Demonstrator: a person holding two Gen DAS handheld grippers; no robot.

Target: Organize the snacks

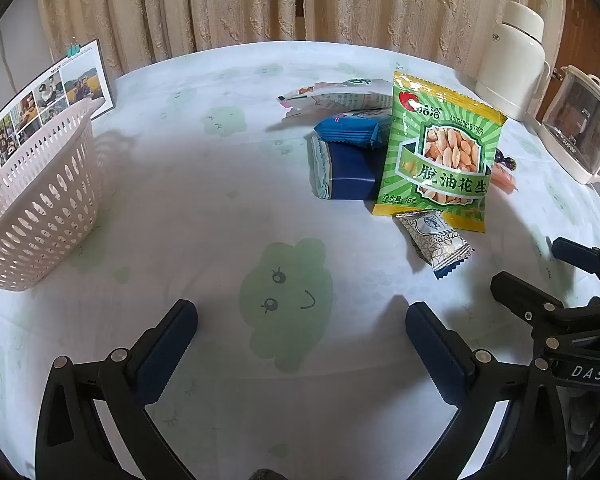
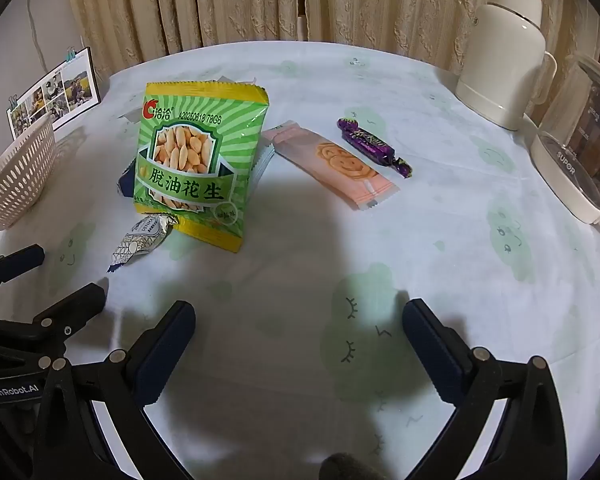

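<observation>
Colours and patterns noted on table, snacks and surrounding items.

Tablecloth [image 2: 440, 240]: white, printed with pale green cloud faces. Peanut packet [image 1: 440, 152]: green with lighter green rays, yellow top and bottom bands, red logo, tan peanuts pictured. Small wrapped sweet [image 1: 436, 242]: silver-grey with fine geometric line pattern, blue serrated ends. Blue packet [image 1: 350, 128] over a darker navy packet [image 1: 348, 172]. Biscuit packet [image 2: 332, 164]: pink, orange smiling biscuit printed. Candy [image 2: 374, 146]: purple foil wrapper. Basket [image 1: 40, 200]: pale pink, slotted walls. Curtains [image 2: 240, 0]: cream, raised textured pattern. Flask [image 2: 500, 64]: cream-white. Gripper fingers [image 1: 168, 352]: black, dark blue pads.
</observation>
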